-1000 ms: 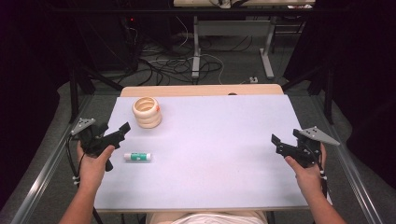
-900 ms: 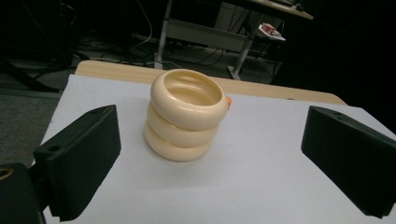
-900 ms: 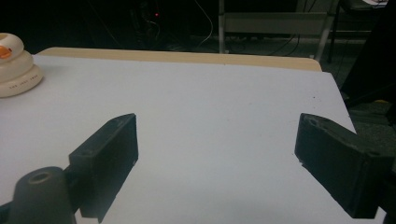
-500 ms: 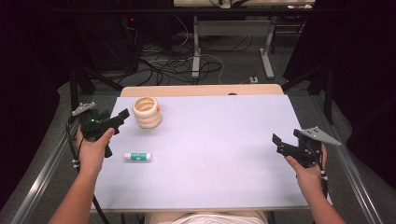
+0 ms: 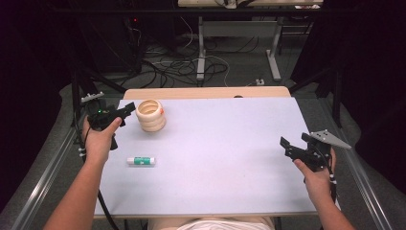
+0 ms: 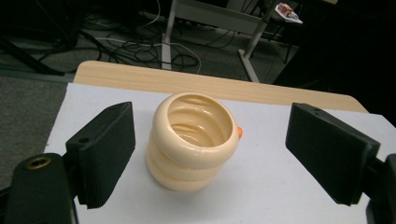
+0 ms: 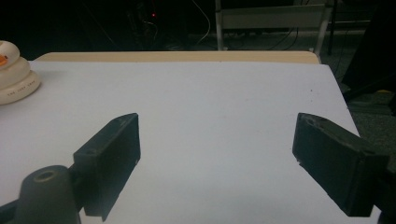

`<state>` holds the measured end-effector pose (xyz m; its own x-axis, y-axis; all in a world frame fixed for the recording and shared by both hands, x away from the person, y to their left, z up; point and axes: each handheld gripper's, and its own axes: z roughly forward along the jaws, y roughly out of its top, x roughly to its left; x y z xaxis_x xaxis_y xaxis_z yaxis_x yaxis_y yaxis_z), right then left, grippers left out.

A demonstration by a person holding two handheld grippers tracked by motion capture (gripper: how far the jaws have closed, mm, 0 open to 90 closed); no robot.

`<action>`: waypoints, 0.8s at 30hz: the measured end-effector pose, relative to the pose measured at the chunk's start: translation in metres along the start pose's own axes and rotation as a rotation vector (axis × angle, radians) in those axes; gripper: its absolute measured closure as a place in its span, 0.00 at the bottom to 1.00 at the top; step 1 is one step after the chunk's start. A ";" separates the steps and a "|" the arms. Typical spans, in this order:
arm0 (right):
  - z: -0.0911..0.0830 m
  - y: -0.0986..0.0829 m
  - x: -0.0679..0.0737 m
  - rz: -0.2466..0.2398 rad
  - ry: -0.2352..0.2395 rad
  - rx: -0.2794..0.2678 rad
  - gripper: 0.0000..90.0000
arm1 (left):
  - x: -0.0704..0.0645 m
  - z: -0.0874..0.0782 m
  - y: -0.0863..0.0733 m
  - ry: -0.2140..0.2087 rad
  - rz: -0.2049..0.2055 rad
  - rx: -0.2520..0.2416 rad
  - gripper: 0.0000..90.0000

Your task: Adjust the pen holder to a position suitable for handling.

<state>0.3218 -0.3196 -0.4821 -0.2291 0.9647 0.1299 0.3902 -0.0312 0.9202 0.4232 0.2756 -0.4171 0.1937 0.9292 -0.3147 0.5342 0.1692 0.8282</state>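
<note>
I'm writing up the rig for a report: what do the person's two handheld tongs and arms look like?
Both tongs are black, each with two flat rectangular jaws whose inner faces are ribbed. The left tongs show a small green light and a grey plate at the rear; the right tongs carry a grey three-cornered plate on top. A black cable trails from each. The forearms are bare, with no sleeves in sight.

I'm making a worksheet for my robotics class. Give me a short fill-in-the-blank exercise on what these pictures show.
1. The left tongs are open and point at a cream ring cup, which stands ____ on the table.
2. A white tube with a ____ label lies flat on the table, nearer the person than the cup.
3. The right tongs are ____ and hold nothing.

Missing words: upright; green; open
</note>
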 end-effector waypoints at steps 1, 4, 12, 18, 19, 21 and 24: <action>0.000 0.000 0.000 -0.002 -0.001 0.000 0.16 | 0.000 0.003 0.001 0.004 -0.004 0.005 0.18; 0.000 0.000 -0.001 -0.002 -0.003 -0.002 0.16 | 0.001 0.013 0.005 0.002 -0.020 0.030 0.18; 0.001 -0.001 -0.001 -0.007 0.002 0.013 0.16 | 0.012 0.035 0.013 -0.005 -0.106 0.099 0.20; 0.002 -0.002 0.000 -0.009 0.002 0.011 0.16 | 0.020 0.050 0.016 0.004 -0.204 0.116 0.20; 0.003 -0.002 -0.001 -0.009 0.003 0.008 0.16 | 0.021 0.052 0.016 0.016 -0.207 0.118 0.20; 0.003 -0.002 -0.001 -0.009 0.002 0.018 0.16 | 0.024 0.056 0.017 0.029 -0.214 0.127 0.20; 0.003 -0.002 -0.002 -0.010 0.005 0.019 0.16 | 0.027 0.061 0.017 0.031 -0.234 0.131 0.20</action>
<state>0.3240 -0.3203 -0.4855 -0.2373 0.9637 0.1223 0.4050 -0.0163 0.9142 0.4879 0.2836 -0.4394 0.0279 0.8798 -0.4745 0.6641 0.3385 0.6666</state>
